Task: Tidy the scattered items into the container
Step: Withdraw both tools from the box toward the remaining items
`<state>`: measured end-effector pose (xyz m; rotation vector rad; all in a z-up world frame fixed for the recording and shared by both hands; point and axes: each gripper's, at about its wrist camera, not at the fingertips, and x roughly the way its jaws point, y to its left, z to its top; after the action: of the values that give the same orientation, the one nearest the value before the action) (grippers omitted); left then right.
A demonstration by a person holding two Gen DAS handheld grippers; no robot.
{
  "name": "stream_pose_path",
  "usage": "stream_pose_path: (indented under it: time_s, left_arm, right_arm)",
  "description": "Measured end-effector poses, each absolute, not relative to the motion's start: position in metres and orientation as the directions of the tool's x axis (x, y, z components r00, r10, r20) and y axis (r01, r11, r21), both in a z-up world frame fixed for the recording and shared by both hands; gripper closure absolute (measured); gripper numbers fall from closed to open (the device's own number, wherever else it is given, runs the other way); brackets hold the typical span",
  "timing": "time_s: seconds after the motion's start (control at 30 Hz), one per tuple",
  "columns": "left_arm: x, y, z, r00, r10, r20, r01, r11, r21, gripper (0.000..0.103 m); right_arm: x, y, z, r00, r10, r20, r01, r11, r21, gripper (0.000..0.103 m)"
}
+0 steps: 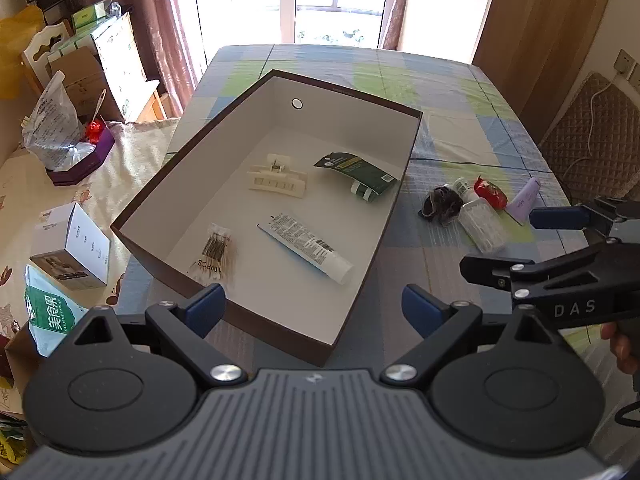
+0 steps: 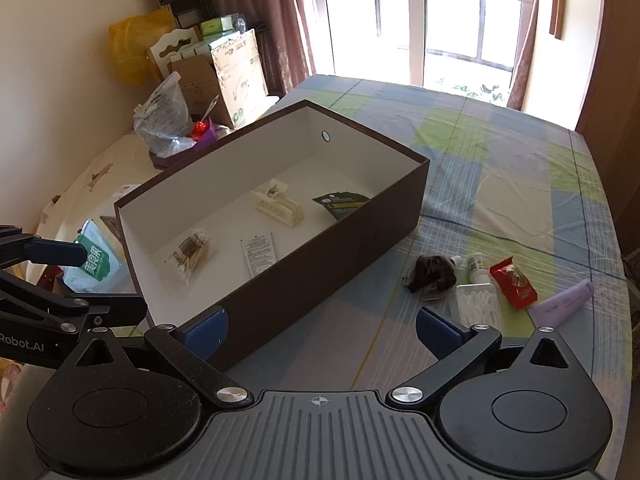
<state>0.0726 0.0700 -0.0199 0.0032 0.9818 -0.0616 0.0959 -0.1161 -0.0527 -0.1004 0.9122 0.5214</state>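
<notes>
A brown box [image 1: 240,120] with a white inside sits on the checked tablecloth. In it lie a cream hair clip [image 1: 276,180], a dark green packet [image 1: 360,174], a white tube [image 1: 308,246] and a bag of cotton swabs [image 1: 214,252]. Right of the box are a dark scrunchie [image 2: 430,274], a small bottle [image 2: 476,268], a red packet [image 2: 512,282], a purple tube [image 2: 562,304] and a clear swab case [image 2: 478,304]. My left gripper [image 1: 314,308] hangs open over the box's near end. My right gripper [image 2: 322,330] is open and empty above bare cloth, just short of the loose items.
A floral-covered surface to the left holds a white carton [image 1: 72,248], a green bag [image 1: 48,312] and a purple box with a plastic bag [image 1: 68,148]. Cardboard boxes [image 1: 116,68] stand behind it. A quilted chair [image 1: 588,136] stands right of the table.
</notes>
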Motion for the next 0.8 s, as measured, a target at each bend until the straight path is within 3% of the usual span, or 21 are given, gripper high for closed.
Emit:
stream_pose_path:
  time_s: [0.8]
  left_arm:
    - [0.07, 0.004, -0.032, 0.549, -0.147, -0.823, 0.191, 0.98, -0.048, 0.01]
  right_arm:
    - [0.075, -0.206, -0.061, 0.546, 0.223, -0.807, -0.234, 0.966, 0.109, 0.0]
